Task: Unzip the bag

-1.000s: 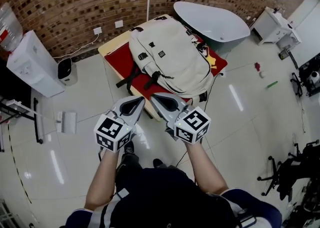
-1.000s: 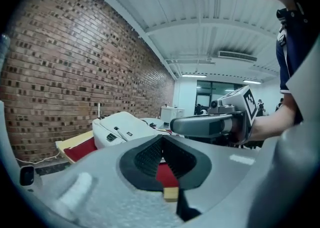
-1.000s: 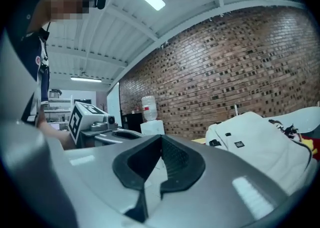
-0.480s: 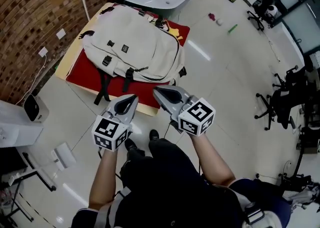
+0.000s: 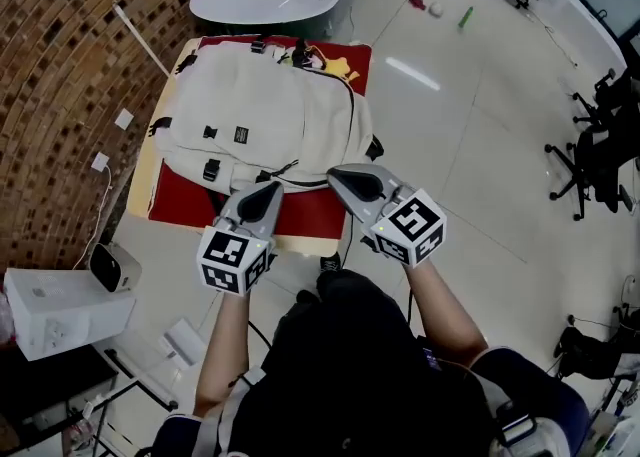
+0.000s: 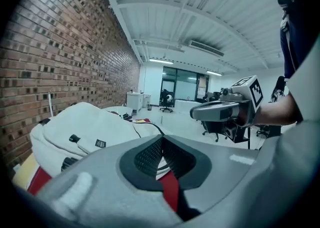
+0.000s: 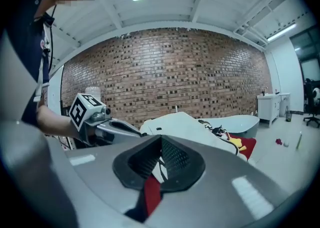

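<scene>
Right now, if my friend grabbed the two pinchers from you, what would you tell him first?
Left gripper: shut, holding nothing, hovering over the near edge of the red mat.
Right gripper: shut, holding nothing, beside the left one, close to the near side of the backpack.
Things: the cream backpack lies flat on the red mat on the low table, just ahead of both grippers.
Done: nothing yet. Neither gripper touches the bag, and no opening shows in it.
Left: open the jaws, find the zip pull (too small to pick out from here), steady the bag with one gripper and pull the zip open with the other.
</scene>
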A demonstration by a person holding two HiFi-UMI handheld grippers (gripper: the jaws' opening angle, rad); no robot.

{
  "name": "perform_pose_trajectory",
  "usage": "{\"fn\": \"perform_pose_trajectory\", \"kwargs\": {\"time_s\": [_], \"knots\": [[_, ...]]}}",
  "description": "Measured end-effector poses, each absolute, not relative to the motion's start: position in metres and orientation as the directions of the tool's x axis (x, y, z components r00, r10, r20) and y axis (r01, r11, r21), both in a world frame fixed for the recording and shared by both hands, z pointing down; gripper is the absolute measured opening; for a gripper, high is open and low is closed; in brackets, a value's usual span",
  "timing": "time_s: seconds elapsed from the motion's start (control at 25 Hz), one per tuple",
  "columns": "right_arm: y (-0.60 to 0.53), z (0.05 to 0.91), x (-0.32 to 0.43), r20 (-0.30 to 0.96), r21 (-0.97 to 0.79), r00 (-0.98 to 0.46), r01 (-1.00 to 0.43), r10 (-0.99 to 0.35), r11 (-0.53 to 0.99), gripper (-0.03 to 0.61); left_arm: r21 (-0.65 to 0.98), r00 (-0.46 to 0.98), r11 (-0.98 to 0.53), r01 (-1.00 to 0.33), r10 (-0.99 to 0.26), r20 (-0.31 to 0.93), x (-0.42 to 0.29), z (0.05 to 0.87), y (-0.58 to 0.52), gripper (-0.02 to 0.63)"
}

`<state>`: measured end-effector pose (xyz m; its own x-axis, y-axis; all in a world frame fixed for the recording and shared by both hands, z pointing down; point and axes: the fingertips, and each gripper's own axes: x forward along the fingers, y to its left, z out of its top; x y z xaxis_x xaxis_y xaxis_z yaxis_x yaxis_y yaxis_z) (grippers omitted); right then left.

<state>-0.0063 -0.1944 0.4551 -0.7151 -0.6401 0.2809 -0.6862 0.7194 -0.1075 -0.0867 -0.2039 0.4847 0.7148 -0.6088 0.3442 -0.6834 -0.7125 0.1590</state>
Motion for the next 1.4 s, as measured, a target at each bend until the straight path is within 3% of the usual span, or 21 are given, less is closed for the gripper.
{"fn": "perform_pose_trajectory", "kwargs": {"time_s": [0.32,0.72,0.88,1.4], "knots": [[-0.235,0.486,-0.013,0.354,-0.067,-0.689,-0.693,-0.632,0.718,0.003,0.054,0.693,-0.767,-0.639,-0.544,0.473,-0.071,0.506,-0.251,0.003],[-0.263,0.513,-0.025,0.452,-0.042,-0.580,-0.773,-0.677,0.634,0.003,0.050,0.701,-0.877,-0.478,-0.346,0.624,-0.059,0.557,-0.262,0.006],[-0.271,0.530,-0.030,0.492,-0.023,-0.553,-0.780,-0.672,0.625,0.003,-0.003,0.631,-0.911,-0.413,-0.288,0.720,-0.060,0.587,-0.262,0.098],[-0.272,0.589,-0.024,0.610,-0.009,-0.500,-0.781,-0.615,0.625,0.003,-0.033,0.419,-0.956,-0.290,-0.158,0.894,-0.063,0.644,-0.266,0.095]]}}
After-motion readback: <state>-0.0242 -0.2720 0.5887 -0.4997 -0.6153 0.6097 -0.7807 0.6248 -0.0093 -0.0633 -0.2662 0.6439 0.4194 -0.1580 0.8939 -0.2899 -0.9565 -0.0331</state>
